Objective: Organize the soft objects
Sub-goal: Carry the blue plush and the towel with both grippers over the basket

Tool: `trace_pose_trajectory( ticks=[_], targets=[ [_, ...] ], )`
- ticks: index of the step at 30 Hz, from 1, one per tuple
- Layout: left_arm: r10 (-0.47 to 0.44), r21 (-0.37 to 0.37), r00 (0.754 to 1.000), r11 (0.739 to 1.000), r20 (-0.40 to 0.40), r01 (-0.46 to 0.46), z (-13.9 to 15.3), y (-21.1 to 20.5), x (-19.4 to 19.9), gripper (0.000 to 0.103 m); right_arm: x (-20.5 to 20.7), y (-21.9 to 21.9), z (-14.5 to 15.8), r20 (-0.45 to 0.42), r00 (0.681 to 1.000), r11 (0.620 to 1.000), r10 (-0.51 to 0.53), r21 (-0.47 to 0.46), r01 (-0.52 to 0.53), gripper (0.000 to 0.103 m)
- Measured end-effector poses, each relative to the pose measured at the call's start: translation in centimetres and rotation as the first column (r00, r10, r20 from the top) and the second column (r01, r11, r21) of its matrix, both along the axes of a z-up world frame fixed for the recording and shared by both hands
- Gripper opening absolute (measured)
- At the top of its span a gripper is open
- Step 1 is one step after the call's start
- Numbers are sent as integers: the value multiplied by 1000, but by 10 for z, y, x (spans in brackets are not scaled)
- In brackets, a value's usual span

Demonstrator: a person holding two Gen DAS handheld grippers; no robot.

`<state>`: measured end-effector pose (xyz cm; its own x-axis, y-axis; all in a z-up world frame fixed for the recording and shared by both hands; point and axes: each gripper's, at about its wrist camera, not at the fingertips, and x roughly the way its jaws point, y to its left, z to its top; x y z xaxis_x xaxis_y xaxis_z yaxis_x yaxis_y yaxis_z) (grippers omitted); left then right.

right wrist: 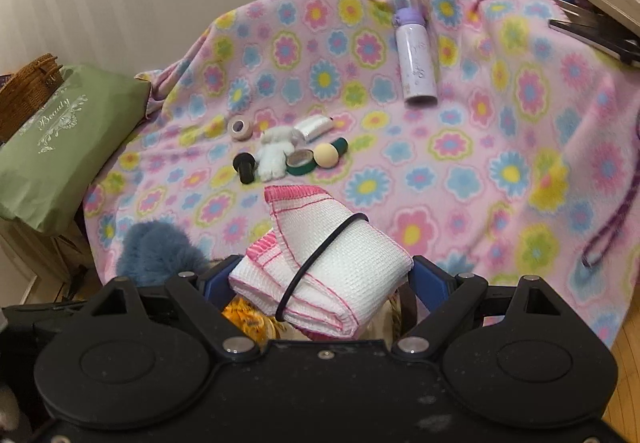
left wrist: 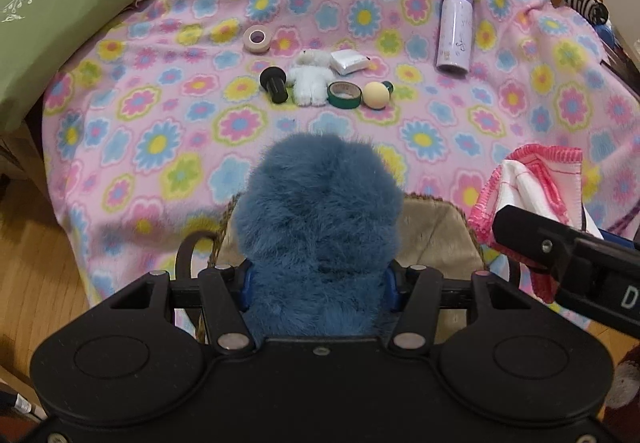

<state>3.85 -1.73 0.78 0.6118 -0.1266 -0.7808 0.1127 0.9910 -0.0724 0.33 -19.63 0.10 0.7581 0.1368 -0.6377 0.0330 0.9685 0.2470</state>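
Note:
My left gripper [left wrist: 320, 283] is shut on a fluffy blue plush [left wrist: 320, 227] and holds it over a woven basket [left wrist: 440, 231] with a beige lining at the near edge of the bed. My right gripper [right wrist: 320, 283] is shut on a rolled white cloth with pink edging [right wrist: 332, 263], bound by a black band, also above the basket; the cloth shows in the left wrist view [left wrist: 532, 187] too. A small white plush bear [left wrist: 310, 77] lies on the flowered pink blanket [left wrist: 160, 103] among small items.
Around the bear lie a beige tape roll [left wrist: 256, 39], a black knob [left wrist: 274, 83], a green tape roll [left wrist: 344, 95], a cream ball [left wrist: 376, 95] and a white packet [left wrist: 350, 61]. A lilac bottle [left wrist: 456, 27] lies far right. A green pillow [left wrist: 48, 31] sits left.

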Motion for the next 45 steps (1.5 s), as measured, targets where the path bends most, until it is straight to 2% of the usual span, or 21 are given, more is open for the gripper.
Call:
trace_pose_trajectory(
  ticks=[8, 16, 27, 38, 45],
  targets=[
    [36, 27, 999, 999, 4, -36, -5, 3, -15, 54, -23, 6, -7, -41, 999, 1000, 12, -25, -13, 90],
    [55, 39, 998, 998, -9, -54, -12, 4, -17, 55, -20, 3, -10, -66, 998, 1000, 0, -12, -1, 90],
    [10, 74, 999, 997, -37, -7, -20, -3, -21, 55, -14, 1, -17, -118, 993, 1000, -6, 7, 6, 90],
    [33, 48, 999, 998, -33, -32, -19, 5, -20, 55, -15, 2, -16, -113, 994, 1000, -5, -9, 4, 90],
    [53, 31, 998, 998, -27, -52, -17, 10, -19, 55, -18, 5, -10, -74, 997, 999, 14, -42, -17, 90]
  ],
)
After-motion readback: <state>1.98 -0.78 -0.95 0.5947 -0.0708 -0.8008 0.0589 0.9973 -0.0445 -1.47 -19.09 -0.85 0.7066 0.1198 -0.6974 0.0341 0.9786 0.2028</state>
